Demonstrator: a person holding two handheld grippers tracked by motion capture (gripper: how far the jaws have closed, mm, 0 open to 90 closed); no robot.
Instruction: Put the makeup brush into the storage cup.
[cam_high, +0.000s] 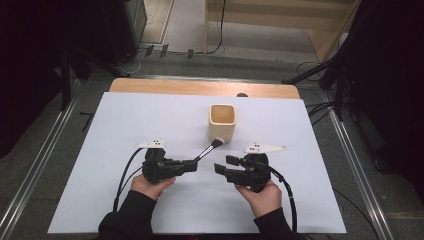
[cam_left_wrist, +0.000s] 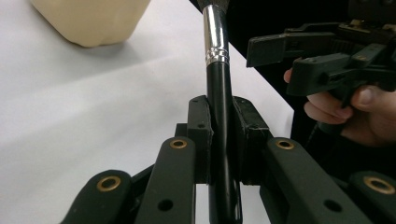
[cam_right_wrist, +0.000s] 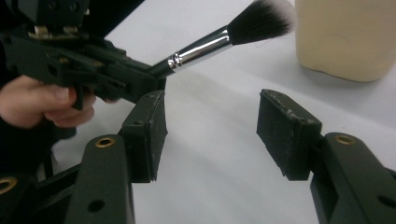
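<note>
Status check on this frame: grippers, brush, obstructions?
Left gripper shut on makeup brush. Right gripper open, empty. Bristles near beige cup; path unobstructed.

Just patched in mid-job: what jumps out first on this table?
The makeup brush at mid-table: the left gripper is shut on its black handle, the bristle tip reaching toward the base of the cream square cup just beyond. Whether the bristles touch the cup is unclear. The right gripper sits beside it, jaws open with nothing between them, on the white table cover.
</note>
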